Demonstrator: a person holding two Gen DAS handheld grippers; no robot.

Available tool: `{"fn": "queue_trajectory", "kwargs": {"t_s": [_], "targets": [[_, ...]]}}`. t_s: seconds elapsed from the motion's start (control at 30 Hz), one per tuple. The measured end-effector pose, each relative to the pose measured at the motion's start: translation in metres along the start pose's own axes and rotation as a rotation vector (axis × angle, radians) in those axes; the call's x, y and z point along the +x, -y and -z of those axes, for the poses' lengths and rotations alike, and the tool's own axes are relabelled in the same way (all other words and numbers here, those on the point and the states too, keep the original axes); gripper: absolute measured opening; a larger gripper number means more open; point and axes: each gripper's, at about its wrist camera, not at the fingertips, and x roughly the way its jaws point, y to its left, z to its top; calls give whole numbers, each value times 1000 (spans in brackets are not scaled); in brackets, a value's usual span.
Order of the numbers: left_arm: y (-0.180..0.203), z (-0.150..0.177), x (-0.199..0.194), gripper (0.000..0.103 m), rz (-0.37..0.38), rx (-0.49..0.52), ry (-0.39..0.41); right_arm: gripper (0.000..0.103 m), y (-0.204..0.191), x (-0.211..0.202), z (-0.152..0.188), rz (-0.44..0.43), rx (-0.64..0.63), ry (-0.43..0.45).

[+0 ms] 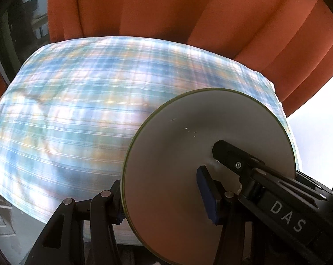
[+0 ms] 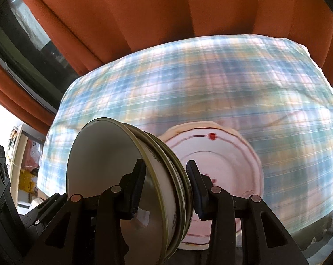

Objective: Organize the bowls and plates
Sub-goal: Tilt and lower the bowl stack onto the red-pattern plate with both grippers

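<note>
- Bowls (image 2: 131, 176), nested as a stack with green rims, hang between your two tools above the checked tablecloth (image 2: 210, 84); nothing shows them resting on it; the stack is tipped on edge, its open mouth turned toward the left of the right wrist view.
- Right gripper (image 2: 164, 181): closed across the whole stack's rim edge, one pad inside the nearest bowl, the other against the outer wall of the last; so it is gripping the stack, not one bowl.
- Left gripper (image 1: 164, 201): in the left wrist view its blue-padded finger (image 1: 207, 195) lies inside the bowl's hollow and its other finger sits behind the rim; it looks clamped on the rim of the same stack, though the outer pad is mostly hidden.
- The right tool's finger also reaches into the hollow from the lower right of the left wrist view, so both tools hold near one another on the same side of the rim.
- Landmark: the pink plate (image 2: 221, 154) with its scalloped, red-lined rim lies flat on the cloth; seen from the right wrist, the stack is in front of it and to its left, raised, hiding the plate's left part.
- Judgement: your coming move turns on that offset; the stack's axis runs nearly level, pointing across the plate, and it probably must be tipped upright before you set it down beside the plate or on it.
- Your right hand is the nearer to the plate; let it lead.
</note>
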Motion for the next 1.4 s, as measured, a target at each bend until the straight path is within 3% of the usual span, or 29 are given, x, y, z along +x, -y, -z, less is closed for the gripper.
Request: {"fn": "queue_trajectory", "kwargs": {"t_s": [0.3, 0.63, 1.03, 1.4], "targets": [[26, 9, 24, 54, 16, -15, -55, 42, 42, 1, 3, 32, 3, -29], [34, 10, 45, 53, -27, -37, -134, 42, 66, 24, 2, 30, 22, -121], [39, -4, 51, 54, -90, 7, -121, 42, 69, 41, -13, 3, 13, -143], [44, 4, 50, 61, -111, 65, -118, 43, 77, 42, -4, -30, 33, -149]]}}
